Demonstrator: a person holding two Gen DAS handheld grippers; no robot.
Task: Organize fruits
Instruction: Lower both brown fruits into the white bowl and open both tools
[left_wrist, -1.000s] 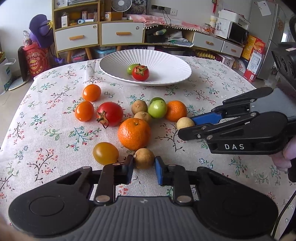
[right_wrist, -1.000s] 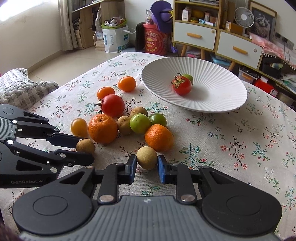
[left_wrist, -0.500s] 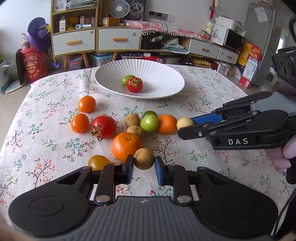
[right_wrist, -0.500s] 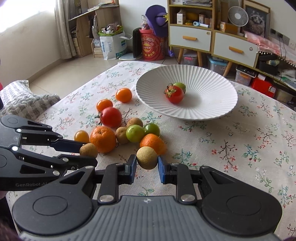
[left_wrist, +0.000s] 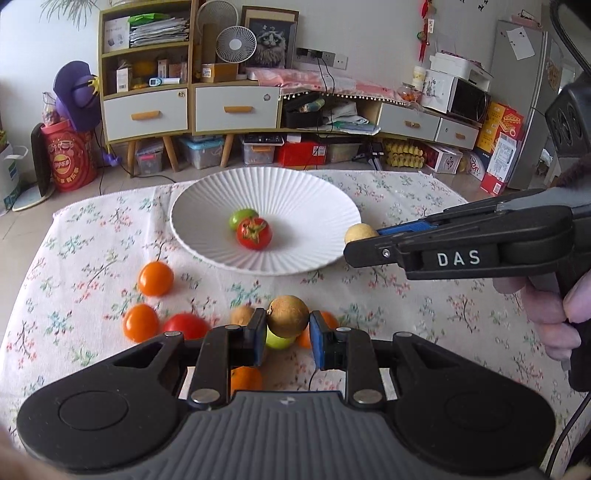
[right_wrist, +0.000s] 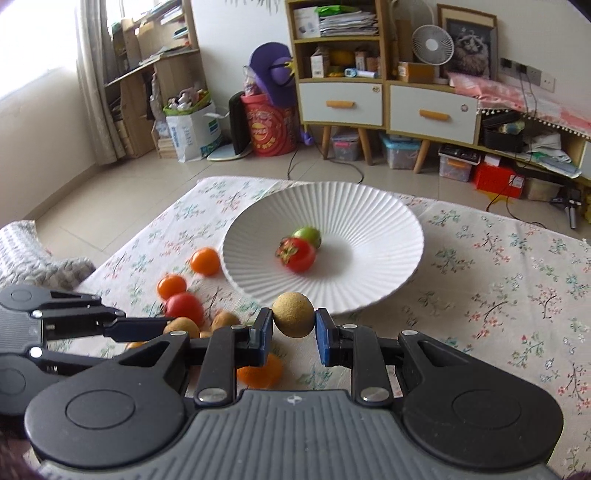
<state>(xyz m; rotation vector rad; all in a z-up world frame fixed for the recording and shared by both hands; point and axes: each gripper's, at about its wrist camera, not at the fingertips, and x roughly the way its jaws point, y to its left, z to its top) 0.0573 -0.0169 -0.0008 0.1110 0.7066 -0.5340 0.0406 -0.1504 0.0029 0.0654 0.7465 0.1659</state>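
Note:
My left gripper (left_wrist: 287, 334) is shut on a small brown round fruit (left_wrist: 287, 316), lifted above the table. My right gripper (right_wrist: 294, 328) is shut on a paler tan round fruit (right_wrist: 293, 314) near the front rim of the white ribbed plate (right_wrist: 369, 218). In the left wrist view the right gripper (left_wrist: 360, 242) reaches in from the right with that tan fruit (left_wrist: 359, 232) at the plate's (left_wrist: 295, 192) right edge. A red tomato (left_wrist: 254, 232) and a green fruit (left_wrist: 241, 218) lie in the plate.
On the floral tablecloth (left_wrist: 424, 306) lie two orange tomatoes (left_wrist: 155, 278), a red tomato (left_wrist: 186, 326), a green fruit (left_wrist: 279, 341), oranges and brown fruits, partly hidden behind my left gripper. A person's hand (left_wrist: 550, 306) holds the right gripper. Cabinets stand beyond the table.
Both grippers rose from the table with their fruits and moved forward toward the plate. The cluster of fruit on the cloth now lies below and behind the fingers.

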